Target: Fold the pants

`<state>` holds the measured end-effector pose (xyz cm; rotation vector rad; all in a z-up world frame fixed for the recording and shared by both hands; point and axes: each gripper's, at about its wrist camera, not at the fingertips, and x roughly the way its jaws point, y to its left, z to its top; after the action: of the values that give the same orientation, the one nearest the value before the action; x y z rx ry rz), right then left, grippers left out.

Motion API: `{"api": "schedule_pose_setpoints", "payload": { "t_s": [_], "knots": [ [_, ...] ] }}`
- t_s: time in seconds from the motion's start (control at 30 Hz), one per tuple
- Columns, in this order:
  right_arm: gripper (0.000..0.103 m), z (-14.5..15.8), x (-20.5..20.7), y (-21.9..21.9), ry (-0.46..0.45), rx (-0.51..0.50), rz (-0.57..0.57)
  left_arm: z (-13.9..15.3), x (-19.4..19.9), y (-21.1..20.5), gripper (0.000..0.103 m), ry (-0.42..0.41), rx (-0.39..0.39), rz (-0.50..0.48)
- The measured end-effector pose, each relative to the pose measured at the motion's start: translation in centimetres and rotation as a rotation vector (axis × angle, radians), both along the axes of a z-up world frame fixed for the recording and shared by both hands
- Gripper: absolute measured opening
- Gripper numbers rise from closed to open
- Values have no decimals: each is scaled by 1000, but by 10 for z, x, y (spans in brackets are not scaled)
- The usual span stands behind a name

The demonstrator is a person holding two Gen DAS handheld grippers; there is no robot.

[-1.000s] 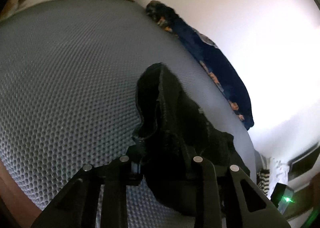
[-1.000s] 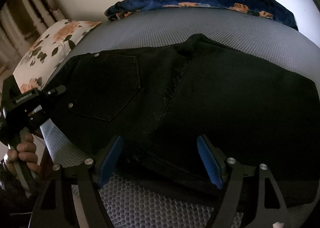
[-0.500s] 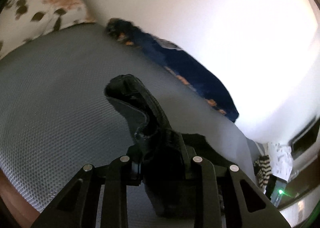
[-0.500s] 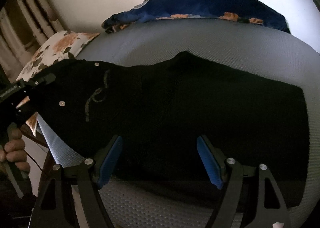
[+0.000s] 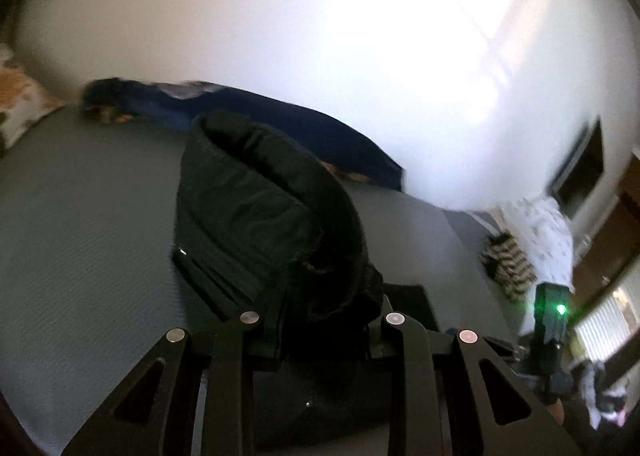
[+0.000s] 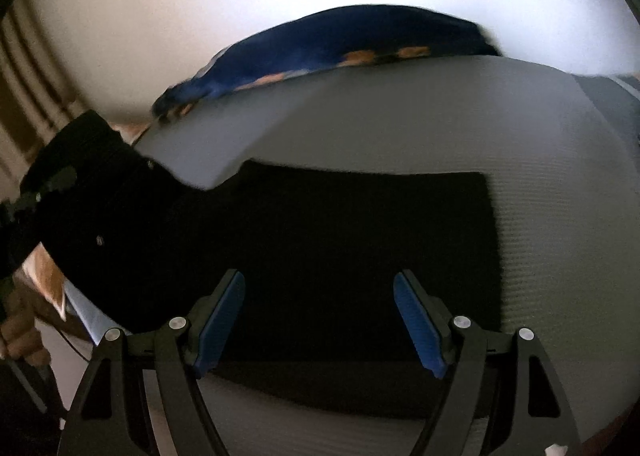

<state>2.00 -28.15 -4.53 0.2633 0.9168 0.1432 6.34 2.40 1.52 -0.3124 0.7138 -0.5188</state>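
Two grippers on one pair of black pants (image 6: 332,252), heavy denim by the look: thick, limp, not slippery, nothing fragile.

Left gripper (image 5: 320,320): jaws pinched on a thick bunch of the waist end, which stands up as a rolled hump just ahead of them and hides the pads. In the right view that end hangs lifted off the bed (image 6: 460,127), far left of the right jaws.

Right gripper (image 6: 320,320): jaws spread wide, nothing between them, over the flat leg section that lies on the bed under and ahead of them.

Handling guess: weight will sag from a single pinch, so grab seams or hem edges, both layers, before folding over.

Hard to read: motion blur, fabric near-black so layers and edges merge; leg hem right of the jaws looks square, near edge partly hidden behind the jaws.
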Motion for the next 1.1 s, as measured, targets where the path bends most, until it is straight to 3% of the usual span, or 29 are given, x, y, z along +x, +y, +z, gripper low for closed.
{"api": "schedule_pose_setpoints", "payload": {
  "t_s": [0.33, 0.57, 0.77, 0.93, 1.1],
  "knots": [
    [75, 2, -17, -78, 4, 63, -177, -24, 18, -118, 27, 101, 22, -213],
    [75, -5, -21, -103, 20, 91, -231, -61, 12, -170, 27, 126, 192, -259],
    [75, -11, -18, -106, 37, 100, -233, -77, 6, -183, 30, 139, 278, -264],
    [75, -14, -16, -106, 50, 106, -227, -74, -2, -190, 41, 124, 337, -289],
    [75, -17, -9, -105, 70, 114, -209, -62, -12, -186, 60, 98, 336, -302]
  ]
}}
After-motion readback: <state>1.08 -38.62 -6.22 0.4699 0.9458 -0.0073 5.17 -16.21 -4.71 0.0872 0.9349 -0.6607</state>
